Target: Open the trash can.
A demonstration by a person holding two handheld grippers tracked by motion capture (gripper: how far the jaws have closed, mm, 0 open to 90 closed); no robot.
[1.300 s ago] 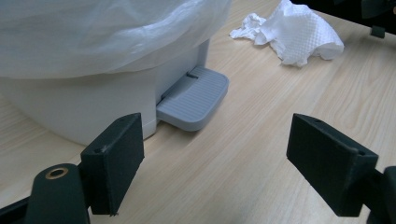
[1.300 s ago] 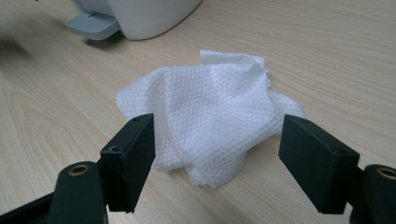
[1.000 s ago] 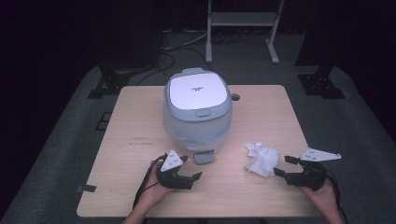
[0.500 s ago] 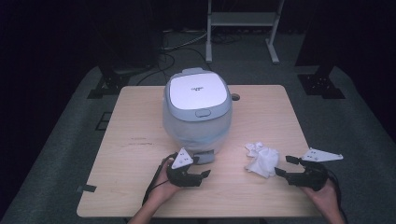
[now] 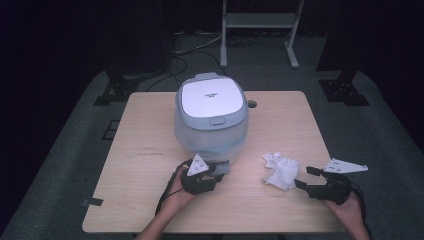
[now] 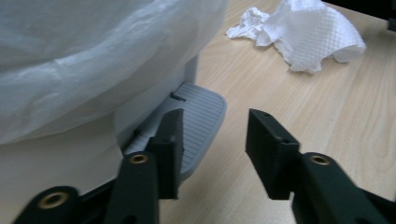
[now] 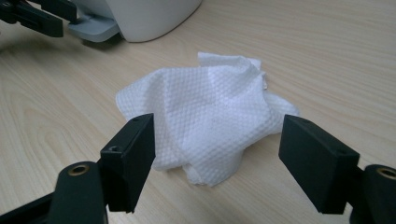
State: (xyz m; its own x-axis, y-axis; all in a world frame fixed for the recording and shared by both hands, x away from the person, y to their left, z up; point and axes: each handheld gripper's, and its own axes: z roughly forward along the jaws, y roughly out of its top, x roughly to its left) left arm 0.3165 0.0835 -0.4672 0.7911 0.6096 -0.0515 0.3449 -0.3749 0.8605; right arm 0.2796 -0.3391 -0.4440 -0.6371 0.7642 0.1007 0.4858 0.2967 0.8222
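A white and grey pedal bin [image 5: 210, 115] with a clear liner bag [image 6: 93, 56] stands mid-table, lid down. Its grey ribbed pedal [image 5: 223, 167] [image 6: 201, 116] sticks out at the front. My left gripper [image 5: 219, 175] [image 6: 215, 128] lies low at the pedal; its jaws have just been closing. One jaw is over the pedal and the other is beside it, over bare table, with no visible squeeze. A crumpled white paper towel [image 5: 280, 170] [image 7: 210, 112] lies to the right. My right gripper [image 5: 305, 176] [image 7: 217, 140] rests just short of it, open and wide.
The wooden table [image 5: 150, 130] has a small round hole [image 5: 251, 104] behind the bin. A metal rack [image 5: 260, 30] and cables [image 5: 195, 47] sit on the floor beyond the far edge. A dark tab [image 5: 92, 202] hangs at the front left corner.
My left gripper has slid right along the table to the bin's pedal, and its jaws have narrowed. The right gripper and the paper towel have stayed put.
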